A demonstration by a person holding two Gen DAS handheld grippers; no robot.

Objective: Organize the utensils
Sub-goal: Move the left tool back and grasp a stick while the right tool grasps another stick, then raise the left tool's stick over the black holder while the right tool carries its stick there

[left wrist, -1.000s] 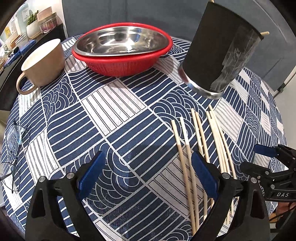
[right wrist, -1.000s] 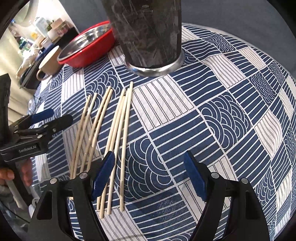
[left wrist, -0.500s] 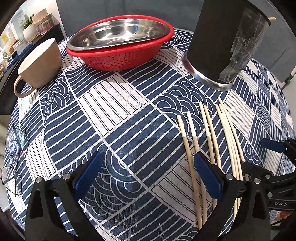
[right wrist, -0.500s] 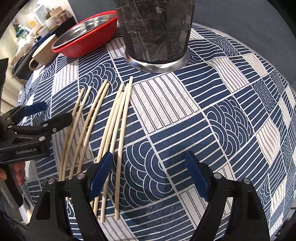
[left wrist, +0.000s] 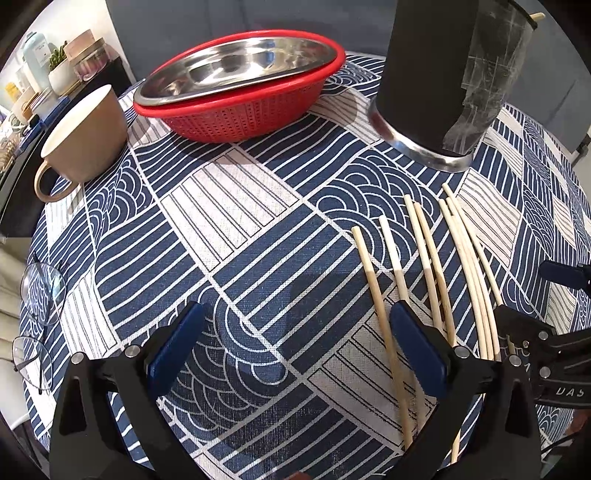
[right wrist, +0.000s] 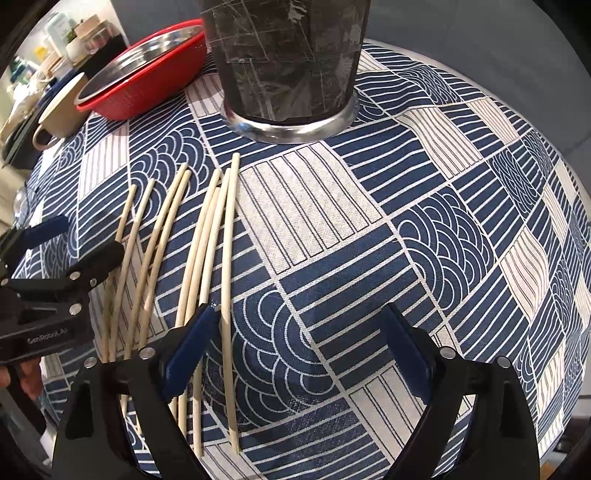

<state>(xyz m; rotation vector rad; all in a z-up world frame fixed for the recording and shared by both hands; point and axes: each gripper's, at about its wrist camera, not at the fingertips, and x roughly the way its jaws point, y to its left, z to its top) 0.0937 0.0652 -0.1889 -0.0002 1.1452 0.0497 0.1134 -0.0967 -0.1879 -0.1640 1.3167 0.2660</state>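
Observation:
Several bamboo chopsticks (left wrist: 466, 266) (right wrist: 203, 240) lie side by side on the blue patterned tablecloth (left wrist: 258, 221). Behind them stands a black cylindrical holder (left wrist: 436, 74) (right wrist: 288, 55) with a metal base; one chopstick tip (left wrist: 535, 16) pokes out of its top. My left gripper (left wrist: 293, 321) (right wrist: 74, 242) hovers open, its right finger over the leftmost chopsticks. My right gripper (right wrist: 299, 317) (left wrist: 535, 295) is open too. Its left finger is over the right-hand bunch, and one chopstick lies just inside the gap. Neither gripper holds anything.
At the back, a red colander (left wrist: 251, 114) holds a steel bowl (left wrist: 236, 70). A tan mug (left wrist: 85, 140) stands at the left, and eyeglasses (left wrist: 40, 295) lie near the left table edge. Jars and a plant (left wrist: 55, 66) sit on a shelf beyond.
Both pairs of jaws have spread a little wider. Both grippers have tipped slightly and come closer to the holder, which now looms larger. The chopsticks have not moved.

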